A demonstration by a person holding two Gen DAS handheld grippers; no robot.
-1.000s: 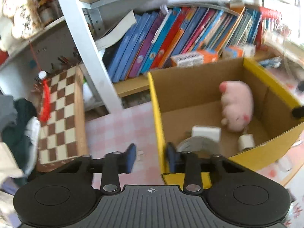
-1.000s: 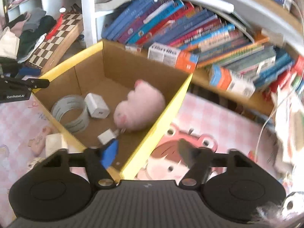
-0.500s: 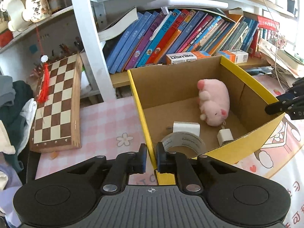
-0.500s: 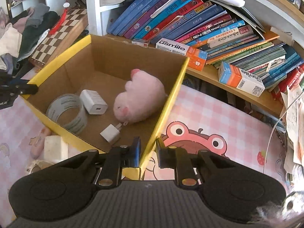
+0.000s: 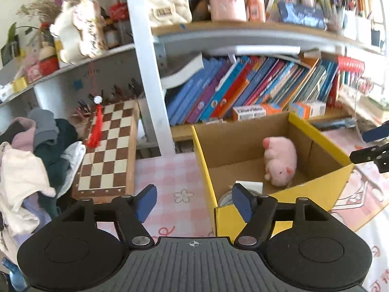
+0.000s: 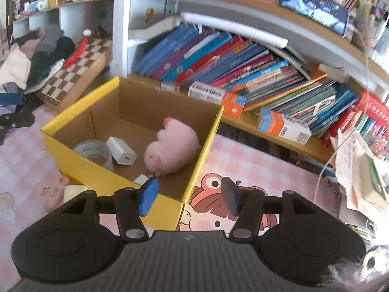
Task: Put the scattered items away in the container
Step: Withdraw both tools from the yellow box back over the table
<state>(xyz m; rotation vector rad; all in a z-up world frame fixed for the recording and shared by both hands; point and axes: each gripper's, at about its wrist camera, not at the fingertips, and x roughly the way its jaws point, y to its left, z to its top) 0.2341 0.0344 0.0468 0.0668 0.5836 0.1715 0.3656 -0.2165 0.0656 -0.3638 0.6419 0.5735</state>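
Both tools, left (image 5: 192,200) and right (image 6: 188,196), now let go of the yellow box (image 6: 201,146), fingers spread, pig toy (image 6: 171,147) inside.

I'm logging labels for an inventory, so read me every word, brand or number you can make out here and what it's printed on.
"Usmile": the white and orange carton lying in front of the books.
Book spines: print there, but too small and blurred to read.
Second blue and orange carton: has a printed code; its text is unreadable.
Tape roll in the cardboard box: faint print, unreadable.
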